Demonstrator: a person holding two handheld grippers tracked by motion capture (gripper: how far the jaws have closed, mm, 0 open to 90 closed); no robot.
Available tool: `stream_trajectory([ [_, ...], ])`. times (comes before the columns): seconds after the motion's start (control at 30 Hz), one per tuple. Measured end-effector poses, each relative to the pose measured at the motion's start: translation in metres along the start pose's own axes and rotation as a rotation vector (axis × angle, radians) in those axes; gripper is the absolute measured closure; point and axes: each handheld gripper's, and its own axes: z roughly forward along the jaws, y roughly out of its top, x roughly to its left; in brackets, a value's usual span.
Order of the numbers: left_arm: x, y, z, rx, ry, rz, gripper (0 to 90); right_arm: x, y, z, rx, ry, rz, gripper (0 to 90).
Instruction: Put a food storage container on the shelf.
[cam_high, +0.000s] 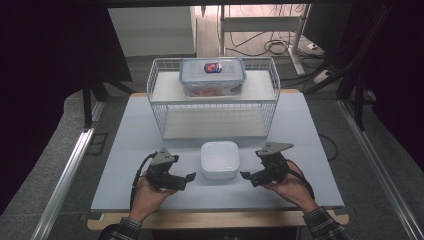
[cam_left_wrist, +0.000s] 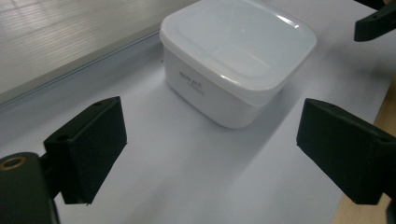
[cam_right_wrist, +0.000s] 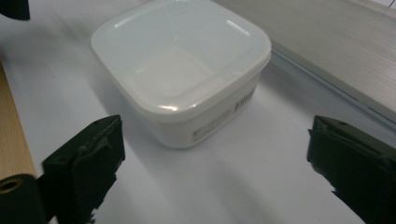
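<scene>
- The high view is dim and soft; the surroundings of the desk (cam_high: 300, 150) fall to black, and the floor behind it is brightly lit.
- Glare streaks the box (cam_left_wrist: 238, 51) lid.
- Soft shadows lie beside the box.
- Near jaws are blurred.

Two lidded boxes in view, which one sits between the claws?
The plain white square box on the table, between the two claws. The other, a clear box with a blue-edged lid, sits up on the wire rack behind.
</scene>
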Motion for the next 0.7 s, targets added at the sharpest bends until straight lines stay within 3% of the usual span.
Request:
stream_trajectory([
  [0.27,0.001,0.026,0.016,0.005,-0.023,0.033,14.2,-0.009,0.015,0.004,-0.004,0.008,0.048,16.5],
  [0.37,0.001,0.037,0.028,0.032,-0.012,0.078,19.1,-0.015,0.025,0.009,-0.010,0.007,0.063,21.0],
  [0.43,0.002,0.039,0.030,0.034,-0.014,0.085,21.4,-0.016,0.027,0.010,-0.014,0.009,0.062,22.6],
  [0.53,0.003,0.045,0.037,0.027,-0.030,0.073,24.9,-0.017,0.033,0.015,-0.016,0.007,0.053,25.1],
  [0.7,0.010,0.042,0.051,0.031,-0.083,0.012,26.2,-0.020,0.031,0.024,-0.012,0.014,0.074,28.7],
])
